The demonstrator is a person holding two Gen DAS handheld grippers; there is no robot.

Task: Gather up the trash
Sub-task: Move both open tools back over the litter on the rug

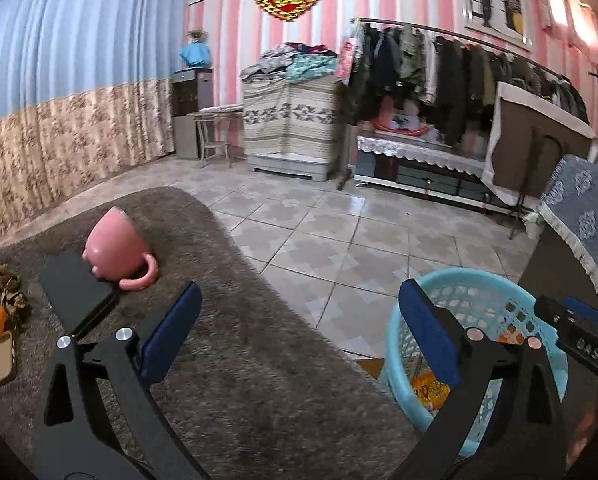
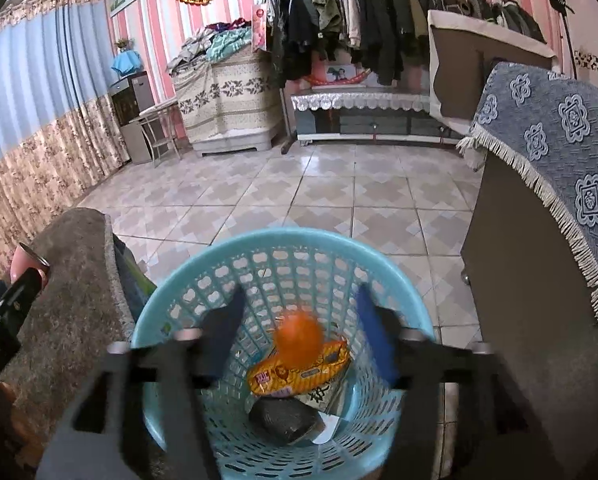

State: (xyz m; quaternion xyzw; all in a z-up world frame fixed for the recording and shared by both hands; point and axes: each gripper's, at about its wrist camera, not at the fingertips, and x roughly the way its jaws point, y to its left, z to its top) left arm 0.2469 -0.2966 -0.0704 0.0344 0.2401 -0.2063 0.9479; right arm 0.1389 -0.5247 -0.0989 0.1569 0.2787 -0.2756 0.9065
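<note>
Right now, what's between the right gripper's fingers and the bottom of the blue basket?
In the right wrist view, a blurred orange piece sits between the open right gripper and the yellow wrapper in the blue basket.

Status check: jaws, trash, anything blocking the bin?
Left gripper open, empty, over the table. Right gripper open above the blue basket; orange peel between its jaws, blurred, apparently dropping. Basket mouth unobstructed.

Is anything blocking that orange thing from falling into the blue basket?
No, nothing visible is in the way. The orange peel is blurred, below the open right gripper and already inside the blue basket, with only a yellow wrapper and dark trash beneath.
</note>
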